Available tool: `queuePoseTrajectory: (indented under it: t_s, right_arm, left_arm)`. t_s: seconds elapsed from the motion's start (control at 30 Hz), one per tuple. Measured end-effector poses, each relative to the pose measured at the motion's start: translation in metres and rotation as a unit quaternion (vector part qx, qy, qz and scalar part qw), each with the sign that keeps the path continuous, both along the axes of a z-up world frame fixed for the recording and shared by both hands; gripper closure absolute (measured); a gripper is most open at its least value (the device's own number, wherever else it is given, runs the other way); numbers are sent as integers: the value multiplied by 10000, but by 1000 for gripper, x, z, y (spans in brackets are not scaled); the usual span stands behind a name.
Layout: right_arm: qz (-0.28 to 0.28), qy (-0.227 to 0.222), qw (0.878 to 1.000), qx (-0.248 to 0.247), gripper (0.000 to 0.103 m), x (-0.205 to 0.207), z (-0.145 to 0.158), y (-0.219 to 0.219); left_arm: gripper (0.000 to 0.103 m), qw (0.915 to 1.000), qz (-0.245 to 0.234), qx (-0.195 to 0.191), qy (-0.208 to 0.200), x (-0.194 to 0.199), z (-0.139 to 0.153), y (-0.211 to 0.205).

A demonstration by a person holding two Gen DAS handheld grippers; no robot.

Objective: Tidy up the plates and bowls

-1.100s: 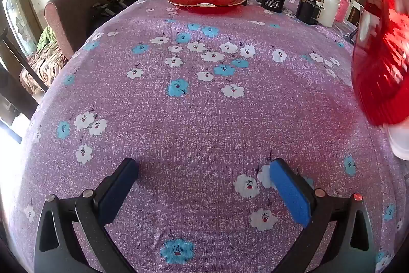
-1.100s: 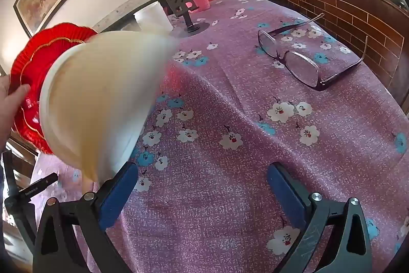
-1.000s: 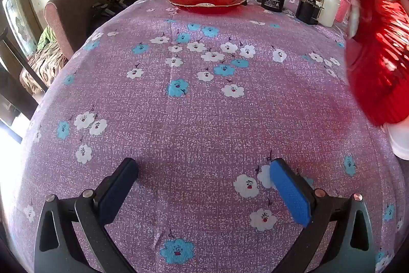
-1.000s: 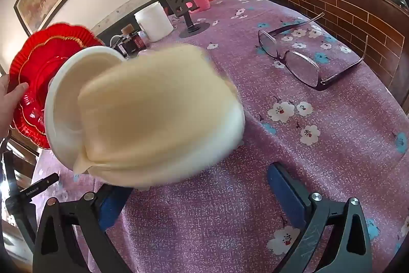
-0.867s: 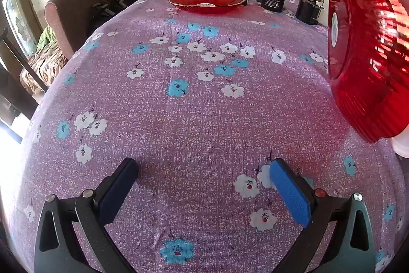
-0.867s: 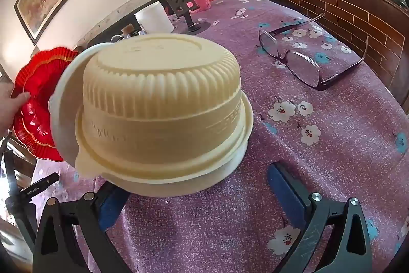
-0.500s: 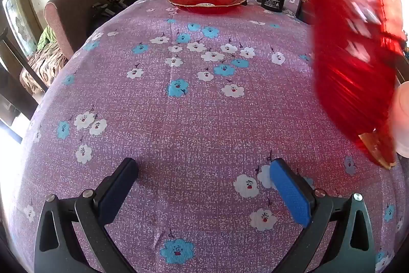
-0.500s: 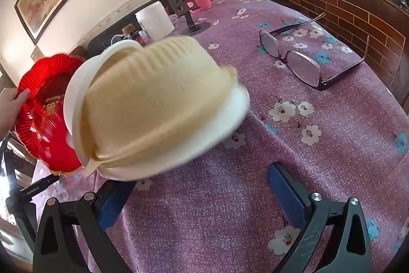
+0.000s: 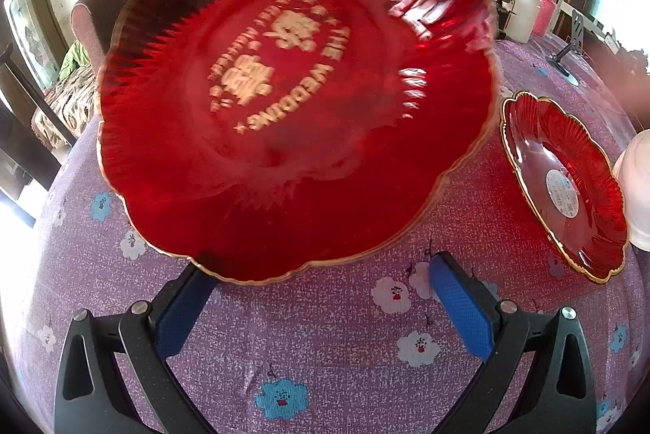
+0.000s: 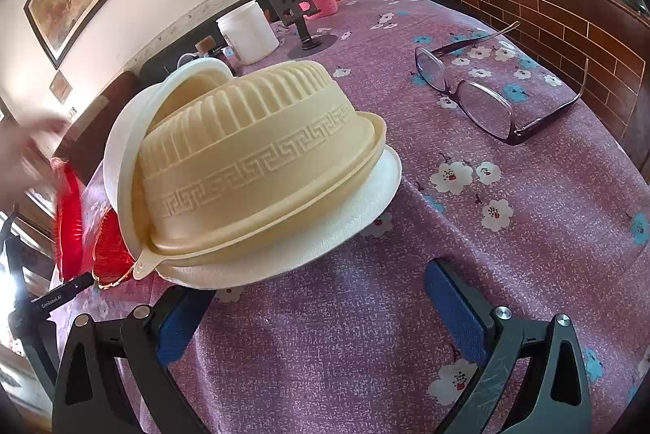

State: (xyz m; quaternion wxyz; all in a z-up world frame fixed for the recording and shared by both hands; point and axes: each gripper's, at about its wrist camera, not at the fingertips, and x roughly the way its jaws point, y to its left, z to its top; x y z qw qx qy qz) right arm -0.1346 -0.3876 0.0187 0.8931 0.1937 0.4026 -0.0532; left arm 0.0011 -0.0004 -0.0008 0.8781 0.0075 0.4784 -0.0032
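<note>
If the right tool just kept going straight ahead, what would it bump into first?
Probably the cream bowl, lying upside down in a white bowl just ahead of the open right tool, toward its left finger. Farther right, only the flowered tablecloth shows ahead. Depth is hard to judge.

Left gripper's path: a large red plate (image 9: 292, 109), tilted and motion-blurred, filled the space ahead of the wide-apart fingers (image 9: 459, 308); whether it touched the left finger was unclear.
Right of it: a smaller red plate (image 9: 568, 190) stood beside a white bowl's edge (image 9: 633, 198).
Right gripper's path: an upturned cream bowl (image 10: 260, 166) on a white bowl (image 10: 365, 206) blocked the front left.
Free room: bare tablecloth (image 10: 365, 332) lay between the fingers.
Far right: eyeglasses (image 10: 487, 97) lay well apart.
</note>
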Motion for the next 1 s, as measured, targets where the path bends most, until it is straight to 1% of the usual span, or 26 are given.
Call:
queuePoseTrajectory:
  t_s: [0.4,1.0]
  right_arm:
    - [21,-108,9996,278,1,-3,0,-7]
    - [28,-142,9993,355,1,-5,0,-10]
  left_arm:
    - [0,10000,0,0,-1,0,1,0]
    - [0,10000,0,-1,2,1,1,0]
